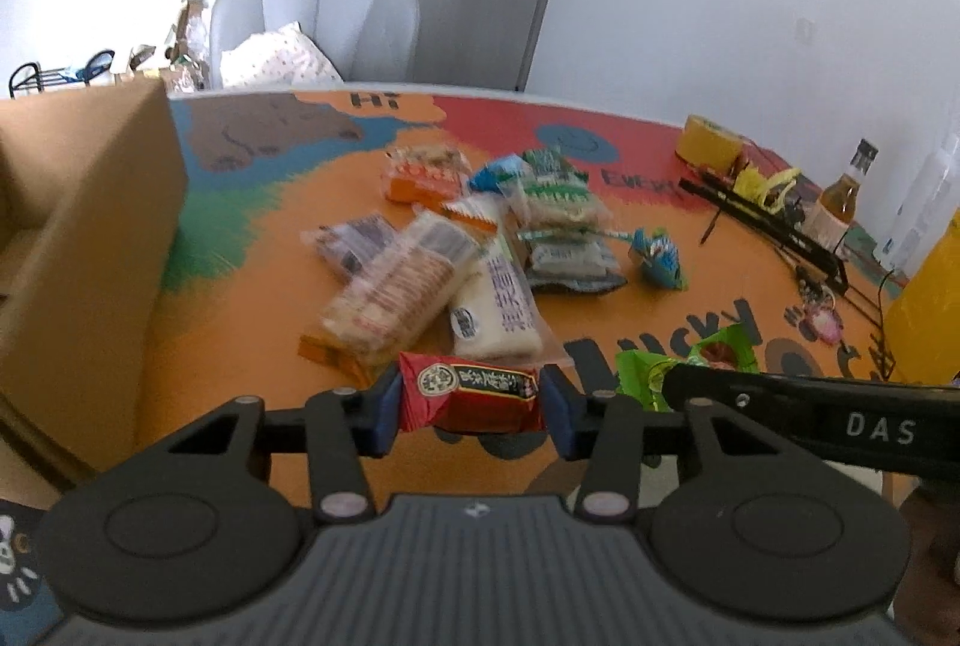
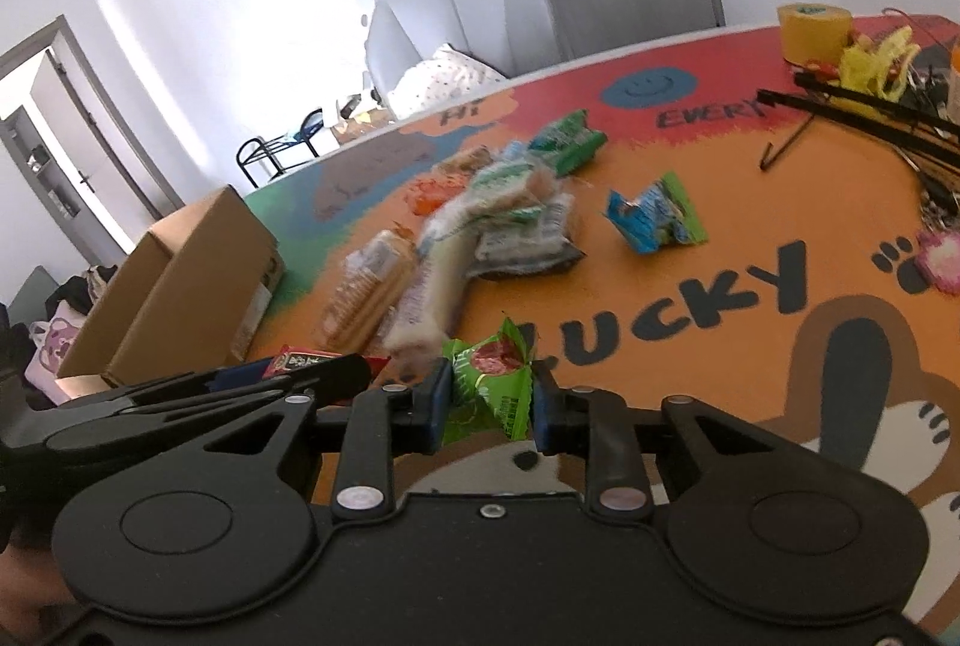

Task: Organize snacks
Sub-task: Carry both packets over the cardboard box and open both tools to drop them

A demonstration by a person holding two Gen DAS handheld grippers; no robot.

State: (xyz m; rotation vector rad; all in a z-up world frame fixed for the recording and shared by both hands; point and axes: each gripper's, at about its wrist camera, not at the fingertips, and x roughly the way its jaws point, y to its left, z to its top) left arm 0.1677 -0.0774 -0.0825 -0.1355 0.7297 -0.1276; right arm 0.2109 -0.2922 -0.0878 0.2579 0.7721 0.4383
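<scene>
A white-walled room with a grey door holds a table (image 2: 690,250) covered in a bright orange, red and green cartoon cloth.

Nearest in the left wrist view, the left gripper (image 1: 474,406) has its blue pads pressed on both ends of a red foil snack packet (image 1: 471,394) with a round emblem and Chinese characters too small to read. The packet appears just clear of the cloth. Beside it, in the right wrist view, the right gripper (image 2: 489,403) is closed on a crinkled green snack wrapper (image 2: 492,382) printed with a red fruit. Its black arm, seen from the left camera, bears the letters "DAS".

Just beyond lies a loose pile of remaining snacks (image 1: 444,256): clear-wrapped biscuits, a white packet with purple writing, an orange pack, and green-and-white sachets. A blue and green packet (image 2: 654,214) lies a little apart. An open brown cardboard box (image 1: 78,238) stands at the left edge.

Further off, the cloth reads "LUCKY", "EVERY" and "HI". A yellow tape roll (image 1: 711,141) and an amber bottle (image 1: 843,202) sit at the far right.

Both grasps look complete, so the step in hand is probably carrying. The next move likely calls for swinging both packets left to the box and releasing them inside.
</scene>
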